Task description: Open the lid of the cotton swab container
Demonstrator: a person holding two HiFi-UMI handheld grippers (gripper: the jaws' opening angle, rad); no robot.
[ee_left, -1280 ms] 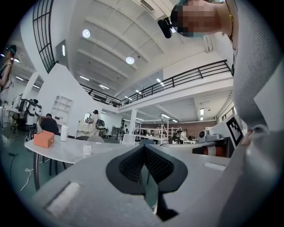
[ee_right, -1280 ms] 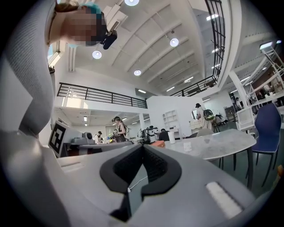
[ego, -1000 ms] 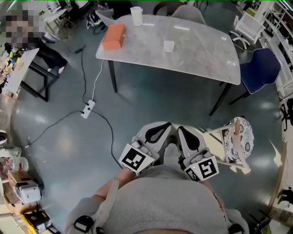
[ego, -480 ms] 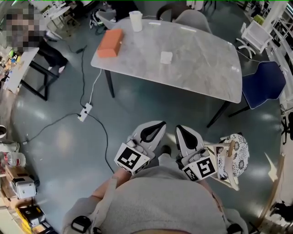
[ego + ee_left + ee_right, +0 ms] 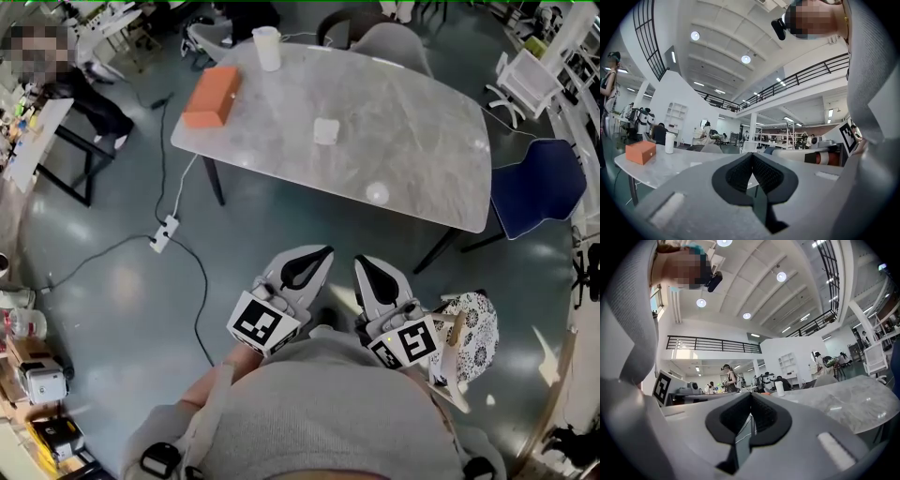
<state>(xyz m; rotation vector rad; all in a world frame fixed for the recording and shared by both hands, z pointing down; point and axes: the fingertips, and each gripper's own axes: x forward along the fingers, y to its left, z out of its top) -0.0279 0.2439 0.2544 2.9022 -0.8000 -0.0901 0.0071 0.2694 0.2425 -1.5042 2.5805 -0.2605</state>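
Note:
A small white squarish container [image 5: 325, 130] stands near the middle of the grey marble table [image 5: 422, 122], well ahead of both grippers. It is too small to make out its lid. My left gripper [image 5: 314, 255] and right gripper [image 5: 367, 267] are held side by side close to the body, above the floor and short of the table's near edge. Both are shut with nothing between the pads. In the left gripper view the left gripper [image 5: 752, 157] has its jaws pressed together. The right gripper [image 5: 751, 397] shows the same in the right gripper view.
An orange box [image 5: 211, 96] and a white cup [image 5: 267, 47] stand at the table's far left. A pale round spot [image 5: 377, 193] lies near the table's front edge. A blue chair [image 5: 536, 187] is at the right, a patterned stool [image 5: 473, 347] beside my right gripper, and a cable with power strip [image 5: 161, 234] on the floor.
The table has drawn nearer and now sits lower in the head view. Both grippers keep their place by the body and stay shut.

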